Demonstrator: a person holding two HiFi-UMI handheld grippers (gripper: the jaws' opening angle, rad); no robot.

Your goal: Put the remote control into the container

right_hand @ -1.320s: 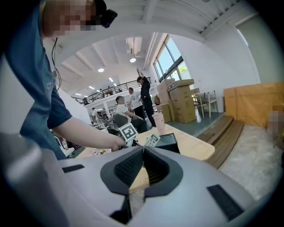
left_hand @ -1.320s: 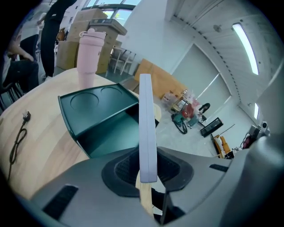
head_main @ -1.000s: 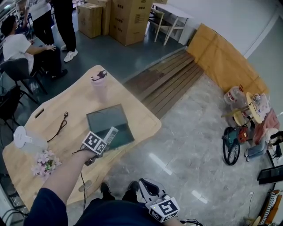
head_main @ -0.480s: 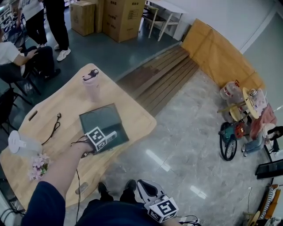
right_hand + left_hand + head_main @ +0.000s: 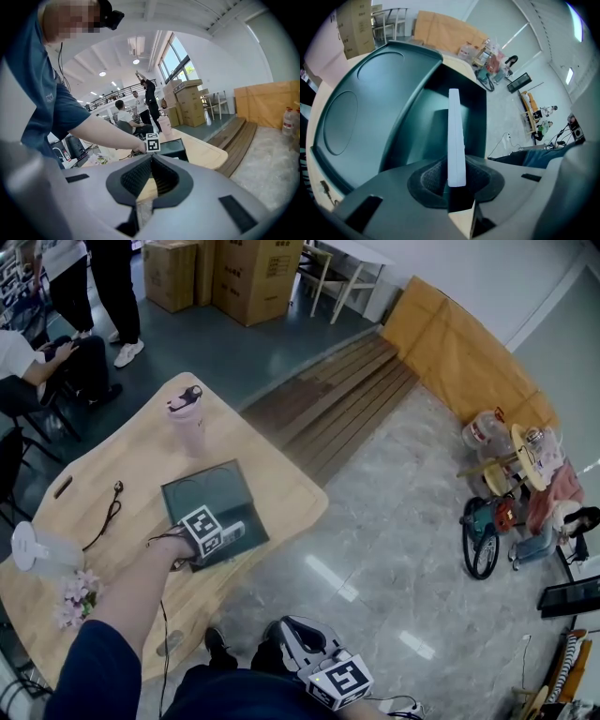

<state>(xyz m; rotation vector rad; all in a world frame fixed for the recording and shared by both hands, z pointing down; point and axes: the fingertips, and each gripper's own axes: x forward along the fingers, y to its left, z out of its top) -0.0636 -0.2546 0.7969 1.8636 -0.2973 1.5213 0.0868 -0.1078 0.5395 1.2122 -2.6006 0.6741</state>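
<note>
Remote control [image 5: 454, 136], slim white plastic, is pinched by the left gripper [image 5: 454, 174] above the open compartment of the dark green rectangular plastic container [image 5: 408, 136] at the person's ten o'clock. It looks best lowered flat before release. Right gripper [image 5: 151, 177], near six o'clock, is closed on nothing.

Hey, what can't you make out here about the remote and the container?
- Remote control: edge-on in the left gripper view, so its buttons are unseen; too small in the head view.
- Container floor under the remote's far end: left gripper view, hidden by the remote, so contact is unclear.
- Left gripper: head view, its jaws are covered by its marker cube.
</note>
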